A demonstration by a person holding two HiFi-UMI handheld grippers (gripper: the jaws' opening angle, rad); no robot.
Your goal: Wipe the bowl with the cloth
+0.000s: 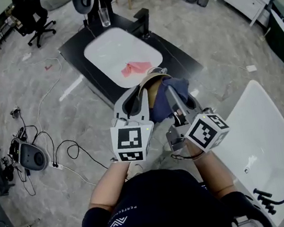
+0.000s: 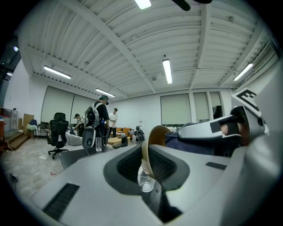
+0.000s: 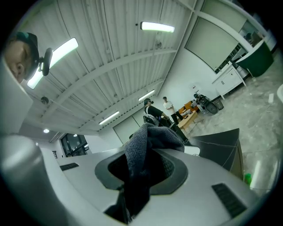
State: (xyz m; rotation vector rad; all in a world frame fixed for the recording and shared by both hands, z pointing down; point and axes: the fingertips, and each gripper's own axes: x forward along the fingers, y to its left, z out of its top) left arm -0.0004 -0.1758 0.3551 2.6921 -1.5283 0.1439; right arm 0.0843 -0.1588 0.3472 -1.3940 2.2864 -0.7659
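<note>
In the head view I hold a tan bowl (image 1: 152, 78) tipped on its side in the air in front of me. My left gripper (image 1: 140, 91) is shut on its rim. The left gripper view shows the bowl's thin rim (image 2: 152, 137) standing upright between that gripper's (image 2: 146, 164) pads. My right gripper (image 1: 168, 89) is shut on a dark blue cloth (image 1: 174, 87), which is bunched against the bowl's inside. The right gripper view shows the cloth (image 3: 142, 148) pinched in the gripper (image 3: 140, 173), spilling over the top and hanging below. Cloth (image 2: 191, 145) and right gripper (image 2: 214, 129) also appear beside the bowl.
Ahead stands a black table (image 1: 80, 37) with a white tray (image 1: 111, 49), a pink rag (image 1: 135, 67) and a glass (image 1: 104, 16). A white table (image 1: 263, 129) lies at my right. Cables and a device (image 1: 32, 156) lie on the floor at left. People stand far back (image 2: 102, 115).
</note>
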